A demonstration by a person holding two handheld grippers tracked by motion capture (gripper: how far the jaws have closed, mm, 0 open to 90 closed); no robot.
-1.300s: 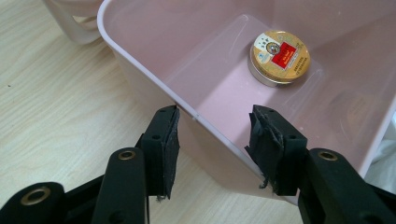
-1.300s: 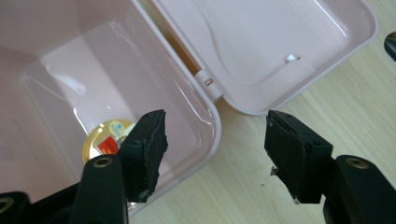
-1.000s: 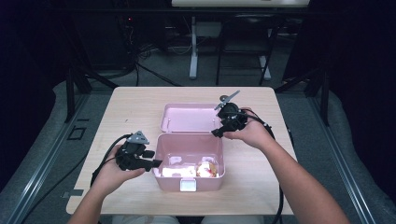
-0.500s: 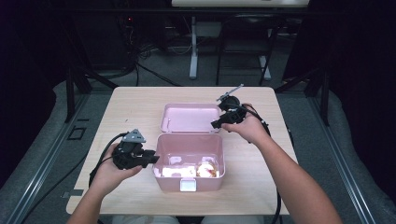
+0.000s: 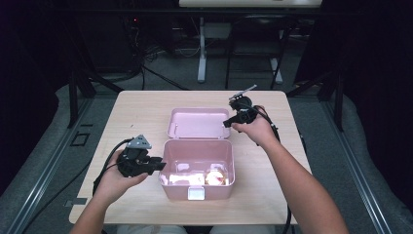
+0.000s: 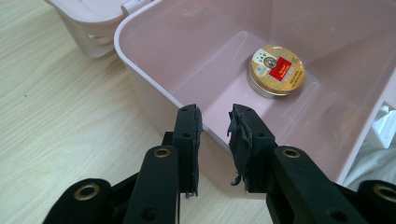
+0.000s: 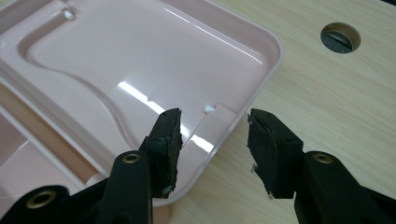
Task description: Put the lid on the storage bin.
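An open pink box (image 5: pixel 197 187) stands at the table's middle, its lid (image 5: pixel 197 122) lying flat behind it. A round gold tin (image 5: pixel 216 176) with a red label lies inside, on the floor of the box (image 6: pixel 154 88). My left gripper (image 5: pixel 158 165) straddles the box's left wall. Its jaws have just been closing, and in the left gripper view the gripper (image 6: pixel 215 135) has its pads against both sides of the rim, beyond which lies the tin (image 6: pixel 275 70). My right gripper (image 5: pixel 228 123) is at the lid's right edge. Its jaws have been closing too, and in the right gripper view the gripper (image 7: pixel 212 140) stands open around the rim of the lid (image 7: pixel 116 60).
The light wooden table (image 5: pixel 136 112) has bare room left, right and behind the box. A round cable hole (image 7: pixel 340 37) lies in the tabletop beyond the lid's corner. A white latch (image 5: pixel 196 193) sits on the box's front wall. Dark stands and cables surround the table.
My right gripper has slid a little toward the back along the lid's right edge, and its jaws have narrowed. The left jaws have drawn in on the box's wall, with that hand holding still.
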